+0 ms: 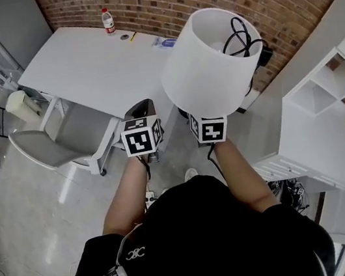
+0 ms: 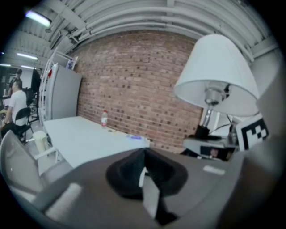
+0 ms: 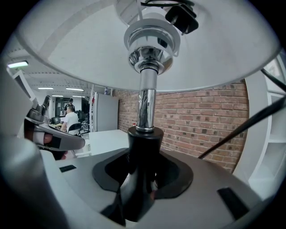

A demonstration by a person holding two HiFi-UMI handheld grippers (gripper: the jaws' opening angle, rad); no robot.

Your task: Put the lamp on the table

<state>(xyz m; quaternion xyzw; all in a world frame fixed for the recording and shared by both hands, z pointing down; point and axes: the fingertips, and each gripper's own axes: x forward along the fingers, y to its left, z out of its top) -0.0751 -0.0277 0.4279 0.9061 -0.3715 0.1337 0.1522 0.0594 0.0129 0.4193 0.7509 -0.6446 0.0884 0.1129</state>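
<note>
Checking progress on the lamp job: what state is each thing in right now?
lamp: upright, carried in the air, not yet on the table.
cord: coiled, tucked into the lamp's open top.
right gripper: shut on the lamp's dark lower part.
left gripper: shut, nothing between the jaws.
table: bears the bottle near its far edge.
bottle: upright, capped.

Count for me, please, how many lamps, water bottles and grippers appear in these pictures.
White-shaded lamp with chrome stem: 1
Clear plastic water bottle with red label: 1
Grey handheld gripper: 2, the left gripper and the right gripper
Total: 4
</note>
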